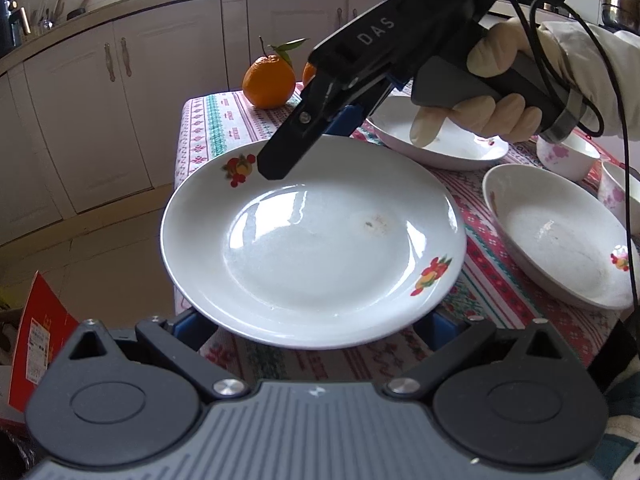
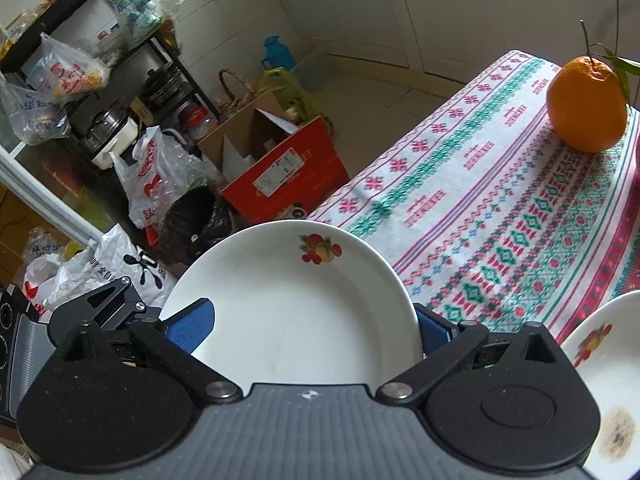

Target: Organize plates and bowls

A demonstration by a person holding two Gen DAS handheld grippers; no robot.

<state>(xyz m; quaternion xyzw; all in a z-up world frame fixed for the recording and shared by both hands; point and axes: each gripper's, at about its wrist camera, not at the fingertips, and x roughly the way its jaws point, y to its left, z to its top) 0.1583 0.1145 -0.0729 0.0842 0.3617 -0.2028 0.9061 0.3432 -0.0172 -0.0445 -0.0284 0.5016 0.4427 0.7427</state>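
A white plate with fruit decals is held at the table's left corner, partly past the edge. My left gripper has its blue fingers wide apart under the plate's near rim, not closed. My right gripper comes in from the upper right and grips the plate's far rim, one black finger above and one blue pad below. In the right wrist view the same plate sits between the right gripper's blue pads. Two more white plates lie on the table to the right.
A patterned tablecloth covers the table. An orange with leaves stands at the far corner. Small flowered bowls stand at the far right. A red box, bags and a black bin stand on the floor beside the table.
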